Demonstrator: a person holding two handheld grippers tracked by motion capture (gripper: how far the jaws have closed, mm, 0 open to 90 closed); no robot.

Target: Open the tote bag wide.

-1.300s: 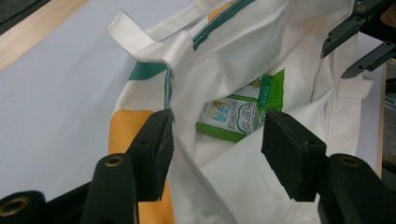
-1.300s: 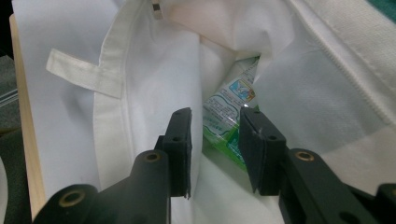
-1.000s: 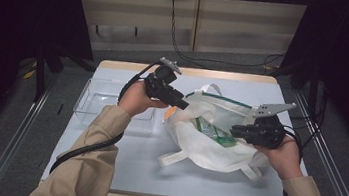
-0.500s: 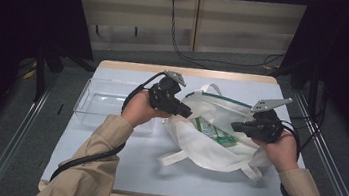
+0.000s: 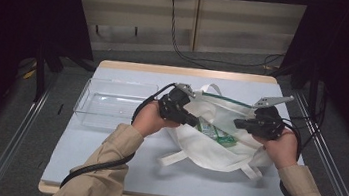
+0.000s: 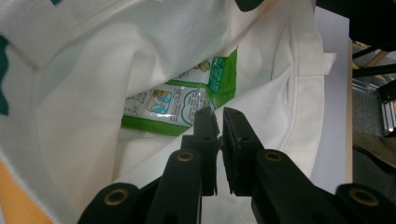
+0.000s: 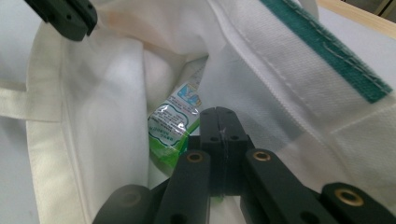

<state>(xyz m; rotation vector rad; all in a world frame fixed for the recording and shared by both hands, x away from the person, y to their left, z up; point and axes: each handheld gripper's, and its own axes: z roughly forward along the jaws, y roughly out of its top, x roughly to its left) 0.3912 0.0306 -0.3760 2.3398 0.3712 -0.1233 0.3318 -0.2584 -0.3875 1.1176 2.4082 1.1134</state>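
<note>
I am working at a pale blue-grey tabletop with a light wooden edge (image 5: 103, 170), standing on a grey floor between metal rails, with dark curtains hanging at both sides and cables trailing along a slatted wall behind.

At the left of the table a clear, rectangular plastic tray (image 5: 111, 103) is sitting just beside my left hand. Right of it a soft cream cloth tote bag with a green-trimmed rim and flat webbing handles (image 5: 216, 151) is lying slumped, its mouth gaping between my two hands.

My left gripper (image 6: 219, 123) is reaching into the bag's mouth at its left side. Its jaws have just been closing and are now standing nearly together with a thin slit between them; I cannot tell whether they are pinching the cloth. Just beyond their tips a glossy, flat green and white printed packet (image 6: 180, 100) is lying inside the bag, against the cloth.

My right gripper (image 7: 219, 116) is pointing into the bag from the right, its jaws pressing fully together, with the packet (image 7: 175, 123) lying just left of the tips, partly tucked behind them.
</note>
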